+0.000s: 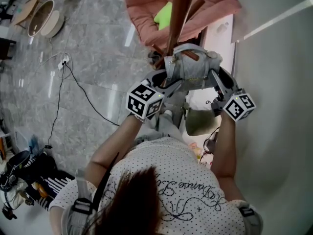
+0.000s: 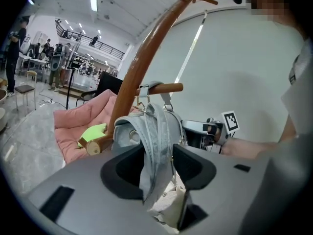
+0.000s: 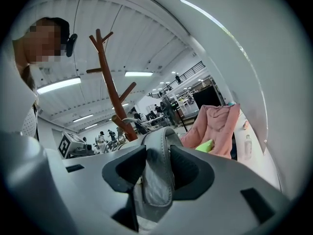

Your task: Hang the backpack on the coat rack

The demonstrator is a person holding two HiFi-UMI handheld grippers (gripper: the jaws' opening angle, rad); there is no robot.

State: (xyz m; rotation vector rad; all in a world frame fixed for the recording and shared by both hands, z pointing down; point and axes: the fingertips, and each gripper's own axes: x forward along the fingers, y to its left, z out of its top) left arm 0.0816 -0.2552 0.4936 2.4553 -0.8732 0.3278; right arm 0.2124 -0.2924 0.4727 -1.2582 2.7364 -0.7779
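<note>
The grey backpack hangs against the brown coat rack, its top loop over a wooden peg. In the head view my left gripper is at the bag's left side and my right gripper at its right side. In the left gripper view a grey strap runs down between the jaws of the left gripper and fills the gap. In the right gripper view a folded grey strap fills the gap of the right gripper, with the rack pole beyond it.
A pink cushioned seat with a green item lies behind the rack's base. A white wall stands close on the right. A cable and power strip cross the floor at left, and bags sit at lower left.
</note>
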